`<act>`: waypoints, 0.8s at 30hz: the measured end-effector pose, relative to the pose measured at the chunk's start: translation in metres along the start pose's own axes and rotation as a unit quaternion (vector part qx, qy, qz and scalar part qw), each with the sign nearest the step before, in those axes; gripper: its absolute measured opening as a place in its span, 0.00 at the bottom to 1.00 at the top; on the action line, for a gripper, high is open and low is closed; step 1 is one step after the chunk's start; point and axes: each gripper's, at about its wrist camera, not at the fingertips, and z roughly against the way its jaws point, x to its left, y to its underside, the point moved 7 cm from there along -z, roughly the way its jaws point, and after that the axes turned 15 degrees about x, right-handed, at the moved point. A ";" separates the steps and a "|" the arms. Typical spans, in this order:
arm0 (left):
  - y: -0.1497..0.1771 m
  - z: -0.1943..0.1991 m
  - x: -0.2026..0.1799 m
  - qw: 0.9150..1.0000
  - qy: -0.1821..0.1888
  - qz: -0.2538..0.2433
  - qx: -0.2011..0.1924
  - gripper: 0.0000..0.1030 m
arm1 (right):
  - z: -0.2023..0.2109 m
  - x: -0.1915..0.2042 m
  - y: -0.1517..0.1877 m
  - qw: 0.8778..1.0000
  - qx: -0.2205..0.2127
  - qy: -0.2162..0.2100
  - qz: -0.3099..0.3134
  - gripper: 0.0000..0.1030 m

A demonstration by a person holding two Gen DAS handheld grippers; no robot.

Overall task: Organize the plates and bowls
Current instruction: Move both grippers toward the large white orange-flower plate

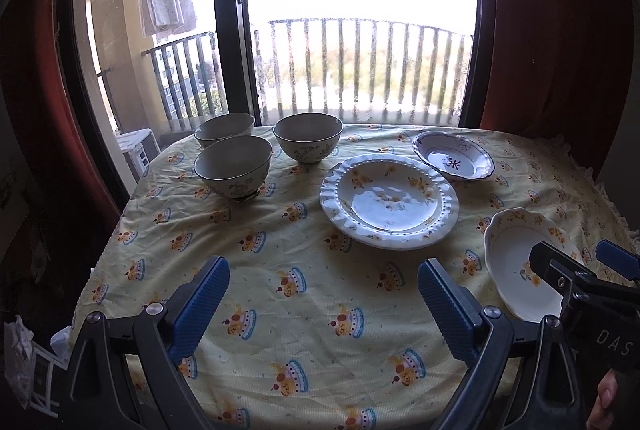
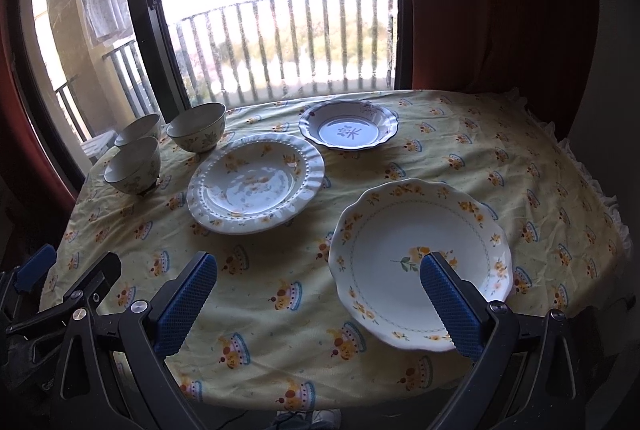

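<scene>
From the left wrist view, the left tool (image 1: 324,294) hangs over the near part of the table (image 1: 280,262), its two blue fingers wide apart with nothing between them. Three bowls (image 1: 234,165) stand close together at the far left. A ruffled plate (image 1: 388,201) lies in the middle, a blue-rimmed dish (image 1: 454,155) sits behind it, and a flowered plate (image 1: 516,262) lies at the right, partly hidden by the other tool. From the right wrist view, the right tool (image 2: 318,302) is also wide apart and holds nothing. One blue finger hangs over the flowered plate (image 2: 420,262); I cannot tell if it touches. The ruffled plate (image 2: 256,181) and the bowls (image 2: 134,165) are further off to the left. These dishes look hard, shiny and slippery, and would probably break if dropped. The rim looks like the best place to pinch each one, with a firm, slow lift.
</scene>
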 end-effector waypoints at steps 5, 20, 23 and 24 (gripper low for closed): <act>-0.001 0.000 0.004 1.000 -0.003 0.003 -0.005 0.93 | 0.002 0.003 -0.001 1.000 -0.007 0.001 -0.001 0.99; -0.012 0.005 0.017 1.000 0.003 0.015 0.002 0.94 | 0.011 0.016 -0.009 1.000 -0.003 0.010 0.012 0.99; -0.016 0.007 0.018 1.000 -0.002 0.011 0.008 0.94 | 0.013 0.019 -0.010 1.000 0.004 0.009 0.013 0.98; -0.017 0.009 0.019 1.000 -0.005 0.008 0.011 0.94 | 0.014 0.020 -0.011 1.000 0.006 0.010 0.014 0.98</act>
